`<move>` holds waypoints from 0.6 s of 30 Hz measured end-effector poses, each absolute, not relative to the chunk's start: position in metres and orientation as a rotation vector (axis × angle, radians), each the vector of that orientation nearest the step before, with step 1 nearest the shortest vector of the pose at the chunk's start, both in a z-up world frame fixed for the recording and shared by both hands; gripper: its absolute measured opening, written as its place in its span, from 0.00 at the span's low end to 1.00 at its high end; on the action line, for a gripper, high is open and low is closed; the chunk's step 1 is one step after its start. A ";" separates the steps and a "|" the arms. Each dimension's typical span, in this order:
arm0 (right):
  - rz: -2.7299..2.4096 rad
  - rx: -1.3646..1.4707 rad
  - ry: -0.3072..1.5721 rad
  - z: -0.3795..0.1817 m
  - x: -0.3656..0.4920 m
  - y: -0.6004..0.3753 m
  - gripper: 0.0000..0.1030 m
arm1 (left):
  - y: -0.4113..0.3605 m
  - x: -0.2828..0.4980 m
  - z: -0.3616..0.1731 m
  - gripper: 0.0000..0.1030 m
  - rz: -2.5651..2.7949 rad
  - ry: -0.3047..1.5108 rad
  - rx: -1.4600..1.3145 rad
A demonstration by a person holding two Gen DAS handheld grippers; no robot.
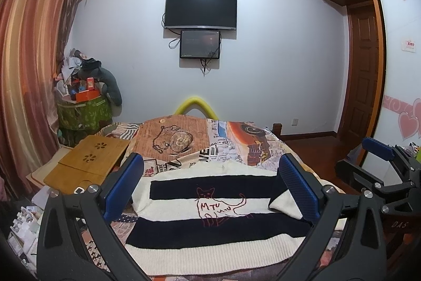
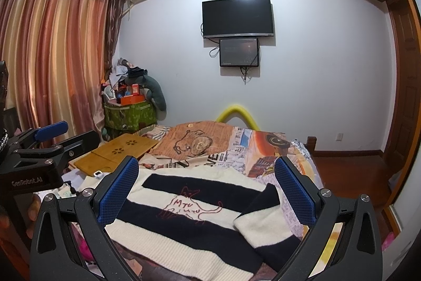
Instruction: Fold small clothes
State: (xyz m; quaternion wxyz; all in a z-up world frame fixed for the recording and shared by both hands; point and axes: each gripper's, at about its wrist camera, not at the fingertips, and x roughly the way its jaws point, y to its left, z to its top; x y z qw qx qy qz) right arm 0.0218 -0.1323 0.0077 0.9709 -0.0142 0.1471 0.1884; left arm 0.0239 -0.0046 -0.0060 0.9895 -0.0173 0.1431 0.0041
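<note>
Both the left gripper (image 1: 210, 186) and right gripper (image 2: 208, 191) gape empty above the striped sweater (image 1: 210, 212); only the right wrist view shows its folded sleeve (image 2: 265, 223) fully.

The right tongs (image 2: 206, 191) stand wide open above a striped sweater (image 2: 189, 215) spread on the bed (image 2: 263, 152). One sleeve (image 2: 265, 225) lies folded across the sweater's body at 4 o'clock. The left tongs (image 2: 52, 133) show at 9 o'clock, apart from the fabric. A wooden lap tray (image 2: 118, 154) lies at 10 o'clock.
</note>
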 end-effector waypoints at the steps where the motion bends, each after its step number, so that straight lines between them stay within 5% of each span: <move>1: 0.380 -0.030 0.301 0.006 0.024 -0.132 1.00 | -0.003 0.028 -0.007 1.00 0.010 0.291 -0.035; 18: 0.309 -0.075 0.435 -0.034 0.131 -0.149 1.00 | 0.066 0.226 -0.065 1.00 0.058 0.584 -0.020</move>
